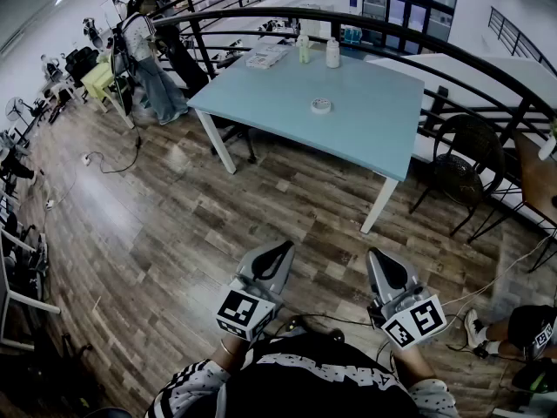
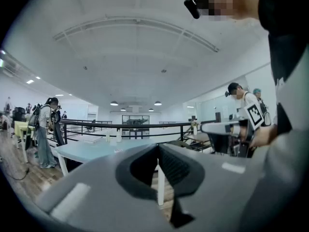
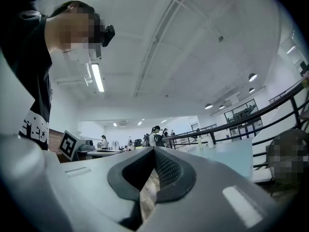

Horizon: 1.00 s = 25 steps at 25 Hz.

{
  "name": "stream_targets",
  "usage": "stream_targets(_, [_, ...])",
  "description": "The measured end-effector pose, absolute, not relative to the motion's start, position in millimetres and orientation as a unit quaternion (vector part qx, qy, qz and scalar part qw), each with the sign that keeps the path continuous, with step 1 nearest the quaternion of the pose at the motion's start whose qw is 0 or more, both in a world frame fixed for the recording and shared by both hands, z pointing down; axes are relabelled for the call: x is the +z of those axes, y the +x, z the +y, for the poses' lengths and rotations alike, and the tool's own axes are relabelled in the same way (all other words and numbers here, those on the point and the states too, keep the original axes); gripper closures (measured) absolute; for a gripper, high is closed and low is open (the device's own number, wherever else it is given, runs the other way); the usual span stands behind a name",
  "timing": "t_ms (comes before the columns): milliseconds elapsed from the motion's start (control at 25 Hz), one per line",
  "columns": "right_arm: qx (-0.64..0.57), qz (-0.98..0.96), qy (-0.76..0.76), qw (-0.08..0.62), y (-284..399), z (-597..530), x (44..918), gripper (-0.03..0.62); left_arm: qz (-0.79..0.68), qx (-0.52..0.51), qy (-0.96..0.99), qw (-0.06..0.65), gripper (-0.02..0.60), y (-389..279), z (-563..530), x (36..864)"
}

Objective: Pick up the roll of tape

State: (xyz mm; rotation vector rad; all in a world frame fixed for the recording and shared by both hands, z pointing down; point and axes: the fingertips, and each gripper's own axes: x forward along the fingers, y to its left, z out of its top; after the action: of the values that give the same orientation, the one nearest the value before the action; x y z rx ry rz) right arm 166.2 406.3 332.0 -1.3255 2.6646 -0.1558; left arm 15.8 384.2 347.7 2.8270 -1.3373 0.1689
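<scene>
The job has not really begun. The roll of tape [image 1: 321, 105] lies flat on the light blue counter [image 1: 365, 138], near the middle of it, and nothing touches it. The person stands well back from the counter, with a lot of wooden floor [image 1: 174, 225] in between.

The left gripper [image 1: 280, 249] and the right gripper [image 1: 377, 256] are held close to the person's body, side by side, pointing toward the counter. The left gripper's fingers [image 2: 177, 166] are pressed together with no gap at the tips, and they hold nothing. The right gripper's fingers [image 3: 169, 170] are closed tight too, and they are also empty.

So I think all of the job is left: walk up to the counter, open one pair of fingers, put them around the tape, squeeze and lift.

The counter is smooth and plain, with white legs [image 1: 379, 203]. Near its far edge stand a white bottle [image 1: 332, 54] and a small pale thing [image 1: 303, 47] that I cannot make out. A flat white stack [image 1: 265, 57] lies beside them. These are all well apart from the tape.

A black railing [image 1: 348, 20] curves behind the counter, and a dark round chair [image 1: 466, 168] sits to its right. The room is big and bright, with a white ceiling [image 2: 145, 57] and long lights [image 3: 98, 76]. Some people [image 1: 152, 59] stand by the railing on the left, and a cable [image 1: 113, 164] lies on the floor
</scene>
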Motion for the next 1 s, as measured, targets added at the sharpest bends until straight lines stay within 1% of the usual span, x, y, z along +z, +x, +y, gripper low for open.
stream_targets(200, [-0.049,0.887,-0.453,0.072,171,403,334,0.592,-0.418,0.047,0.907,0.008,0.581,22,379,350])
stream_targets(520, [-0.050,0.877,-0.474,0.068,168,393,334,0.592,-0.410,0.038,0.911,0.015,0.581,7,361,356])
stream_targets(760, [-0.045,0.872,-0.484,0.063,154,380,332,0.592,-0.415,0.030,0.909,0.023,0.581,-22,345,362])
stream_targets(1000, [-0.042,0.875,-0.478,0.060,120,365,330,0.592,-0.423,0.020,0.906,0.023,0.581,-58,332,364])
